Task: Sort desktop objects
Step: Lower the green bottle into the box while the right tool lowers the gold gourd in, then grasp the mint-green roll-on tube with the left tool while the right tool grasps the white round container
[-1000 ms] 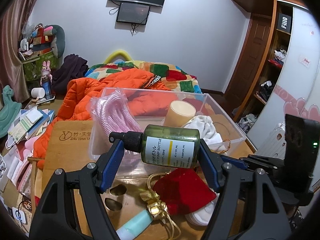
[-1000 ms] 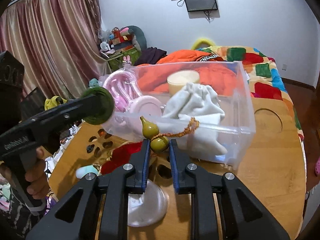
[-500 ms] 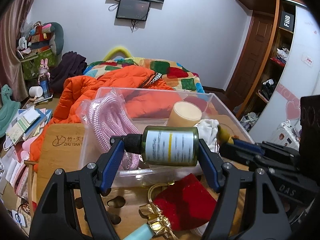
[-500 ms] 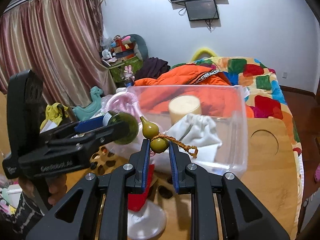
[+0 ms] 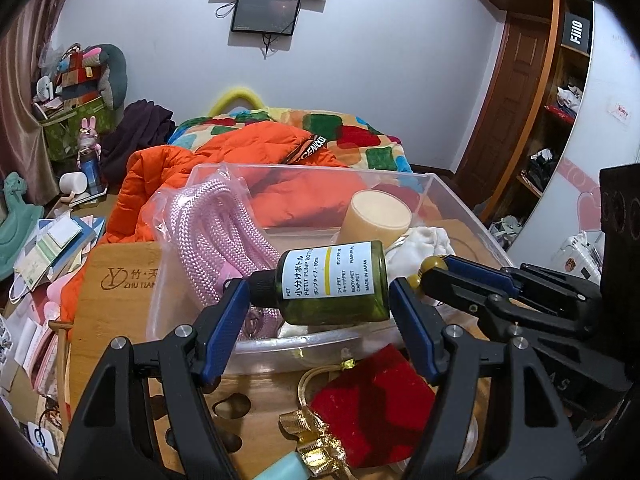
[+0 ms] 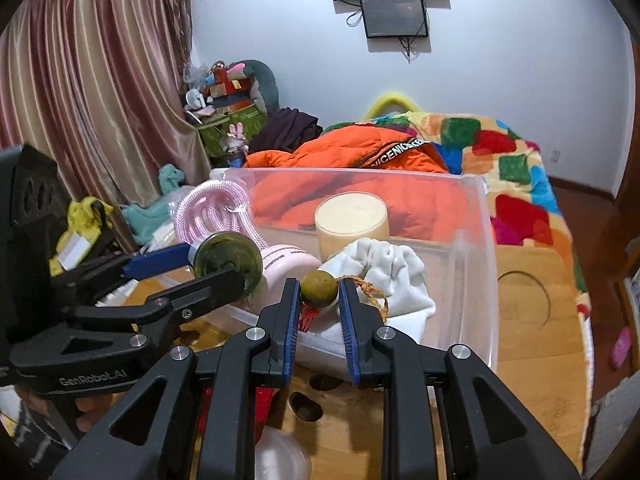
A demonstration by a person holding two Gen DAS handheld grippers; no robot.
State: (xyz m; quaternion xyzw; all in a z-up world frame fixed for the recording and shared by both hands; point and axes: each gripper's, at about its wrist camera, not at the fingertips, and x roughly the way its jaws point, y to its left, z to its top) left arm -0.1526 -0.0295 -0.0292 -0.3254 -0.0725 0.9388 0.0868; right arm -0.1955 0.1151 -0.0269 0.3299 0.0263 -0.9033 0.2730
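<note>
Two grippers holding items above a clear bin (image 5: 460, 200).
Left gripper (image 5: 316, 304) clamps a green pump bottle (image 5: 336, 284); right gripper (image 6: 319, 292) pinches a gourd charm (image 6: 319, 289).

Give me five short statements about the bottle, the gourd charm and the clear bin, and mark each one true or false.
1. The left hand-held gripper holds a green bottle lying sideways. True.
2. The right hand-held gripper is empty. False: it pinches a gourd charm.
3. A candle stands in the clear bin. True.
4. The pink rope lies on the bed. False: it is in the bin.
5. The red pouch is in the bin. False: it lies on the table.
</note>
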